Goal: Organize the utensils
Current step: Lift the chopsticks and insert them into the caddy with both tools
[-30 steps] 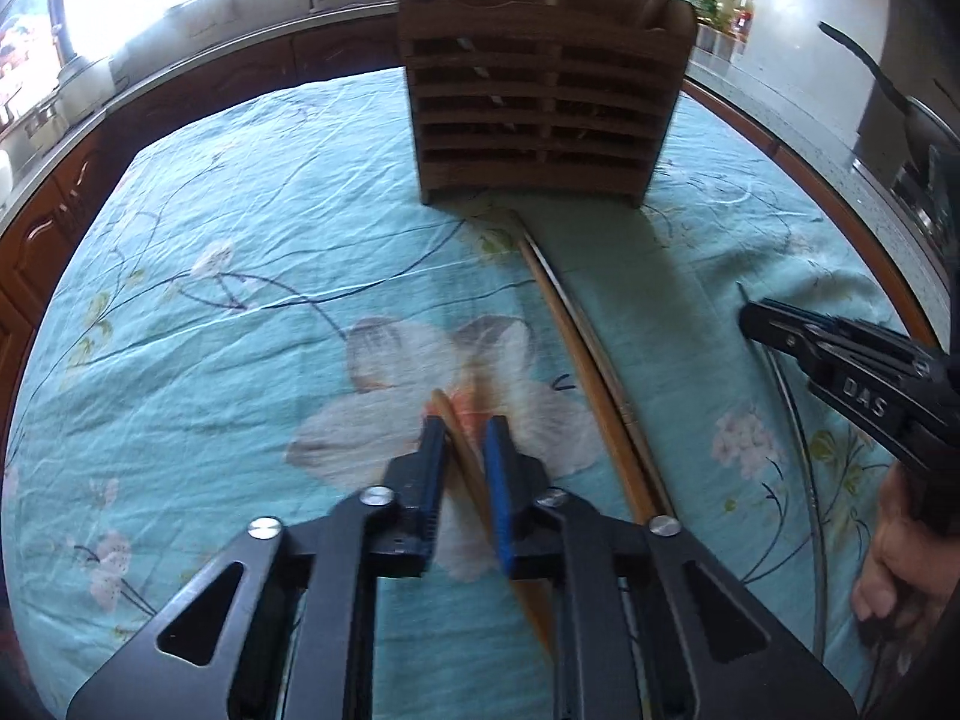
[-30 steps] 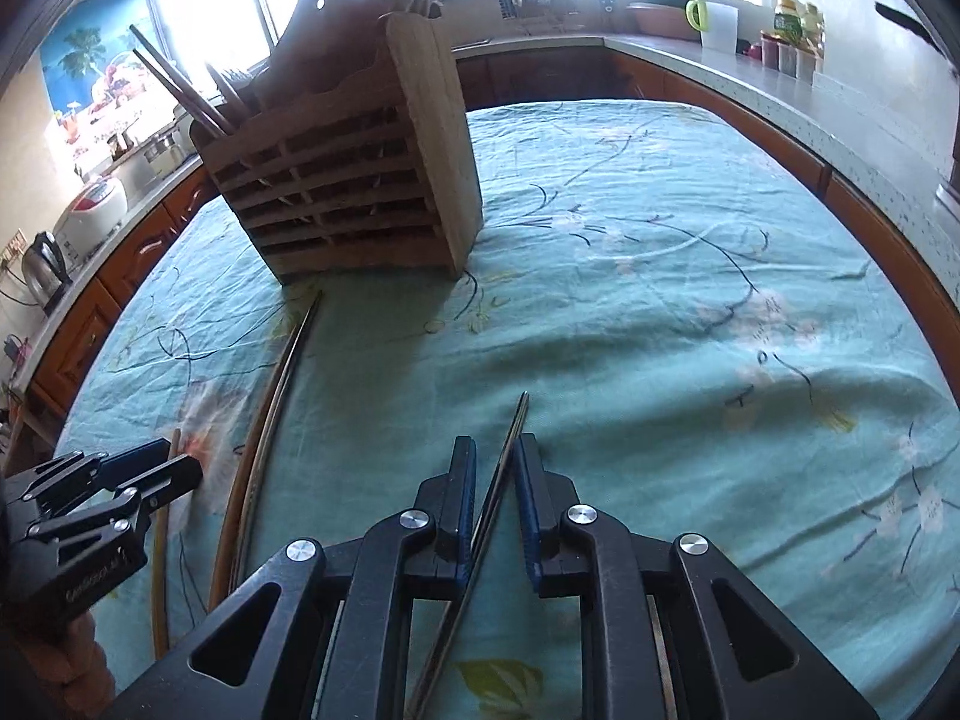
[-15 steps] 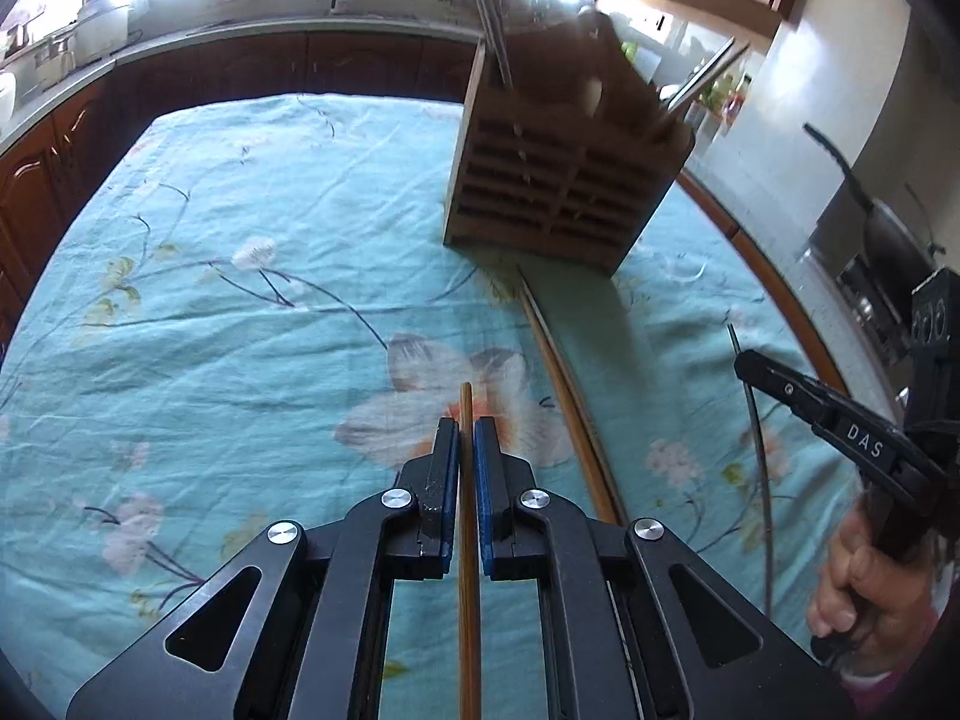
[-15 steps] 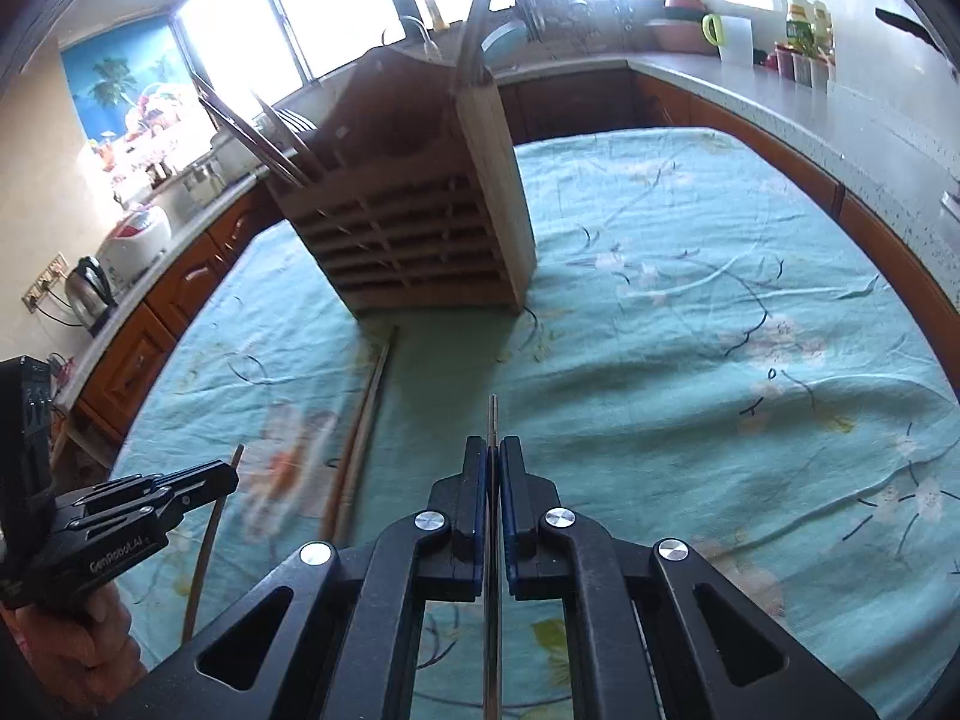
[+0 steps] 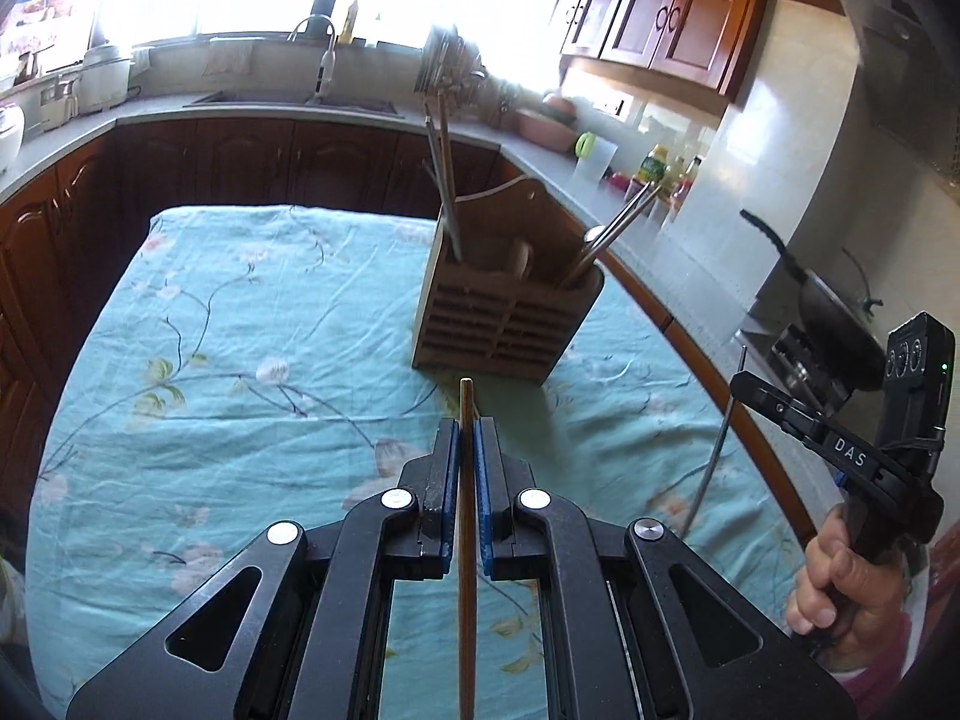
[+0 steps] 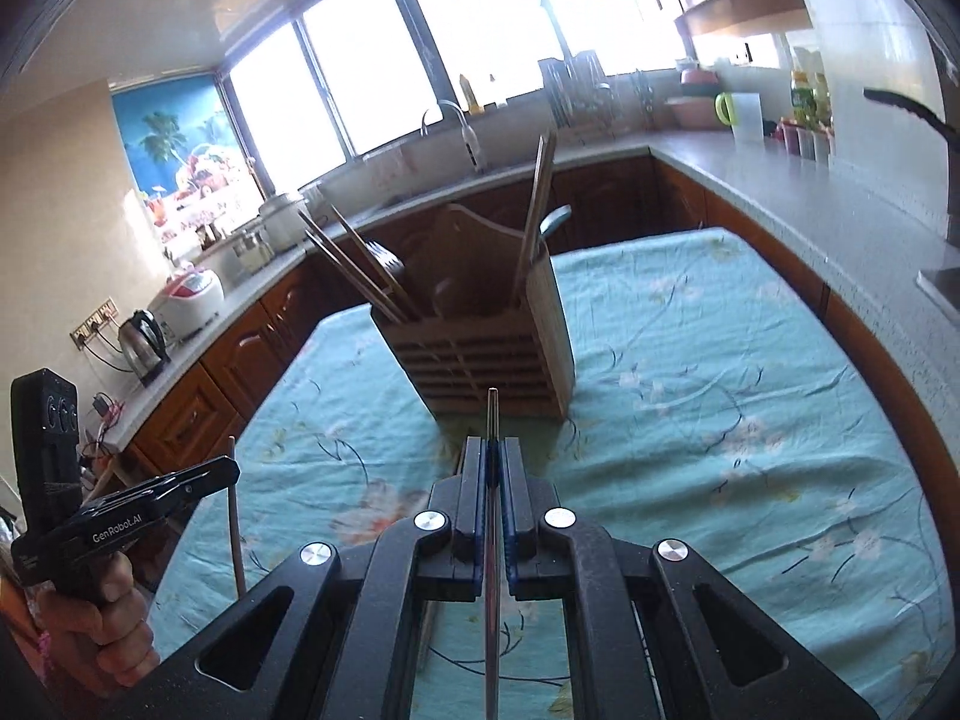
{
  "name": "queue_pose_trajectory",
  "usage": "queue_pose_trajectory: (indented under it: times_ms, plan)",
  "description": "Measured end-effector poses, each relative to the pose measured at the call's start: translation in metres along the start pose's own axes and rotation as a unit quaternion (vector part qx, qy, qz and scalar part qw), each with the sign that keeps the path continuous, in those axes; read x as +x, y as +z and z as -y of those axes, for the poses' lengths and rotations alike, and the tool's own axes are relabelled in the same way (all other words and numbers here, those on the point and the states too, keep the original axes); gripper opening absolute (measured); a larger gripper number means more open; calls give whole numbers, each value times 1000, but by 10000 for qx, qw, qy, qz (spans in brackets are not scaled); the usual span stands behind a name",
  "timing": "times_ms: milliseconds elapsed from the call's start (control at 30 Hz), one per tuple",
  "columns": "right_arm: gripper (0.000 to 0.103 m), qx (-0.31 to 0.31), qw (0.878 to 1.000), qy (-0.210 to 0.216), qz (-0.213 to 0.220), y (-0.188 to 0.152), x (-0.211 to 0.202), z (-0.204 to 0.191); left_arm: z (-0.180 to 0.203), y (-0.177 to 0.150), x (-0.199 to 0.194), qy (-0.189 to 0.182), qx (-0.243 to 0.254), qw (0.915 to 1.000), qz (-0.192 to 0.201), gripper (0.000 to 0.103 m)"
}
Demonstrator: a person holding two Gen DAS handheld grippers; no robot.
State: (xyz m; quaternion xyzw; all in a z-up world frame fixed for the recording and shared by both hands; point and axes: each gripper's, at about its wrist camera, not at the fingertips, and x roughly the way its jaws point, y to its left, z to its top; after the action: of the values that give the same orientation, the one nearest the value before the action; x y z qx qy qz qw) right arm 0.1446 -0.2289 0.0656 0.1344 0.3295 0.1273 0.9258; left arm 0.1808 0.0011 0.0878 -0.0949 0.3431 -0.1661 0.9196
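Note:
My left gripper (image 5: 466, 429) is shut on a brown wooden chopstick (image 5: 466, 540), whose tip pokes out past the blue pads toward the wooden utensil holder (image 5: 504, 324). My right gripper (image 6: 493, 450) is shut on a thin metal chopstick (image 6: 492, 570) that points at the same holder (image 6: 480, 354). Both sticks hang in the air above the teal floral tablecloth (image 5: 240, 360). The holder stands upright with several chopsticks and a spoon in its slots. In the left wrist view the right gripper (image 5: 741, 381) shows at the right edge with its metal stick (image 5: 714, 456).
A person's hand (image 5: 840, 576) grips the right tool. Kitchen counters (image 6: 780, 180) with a sink, a kettle (image 6: 141, 339), a rice cooker and bottles ring the table. A wok (image 5: 834, 324) sits on the stove at the right. Dark wooden cabinets lie below the counters.
Both grippers closed on their chopsticks and lifted them off the cloth. The views tilted up, so the holder now looks smaller and farther and the kitchen behind it shows.

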Motion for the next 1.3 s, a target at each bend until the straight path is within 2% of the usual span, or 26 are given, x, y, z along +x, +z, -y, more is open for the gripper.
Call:
queue_pose_trajectory:
  times_ms: [400, 933, 1300]
  plan:
    - [4, -137, 9985, 94, 516, 33, -24, -12, -2, 20, -25, -39, -47, 9991, 425, 5]
    - [4, -167, 9981, 112, 582, 42, -20, -12, 4, 46, -34, -38, -46, 9967, 813, 4]
    - [4, -210, 9962, 93, 839, 72, -19, -10, 18, 89, -37, -59, 69, 9917, 1283, 4]
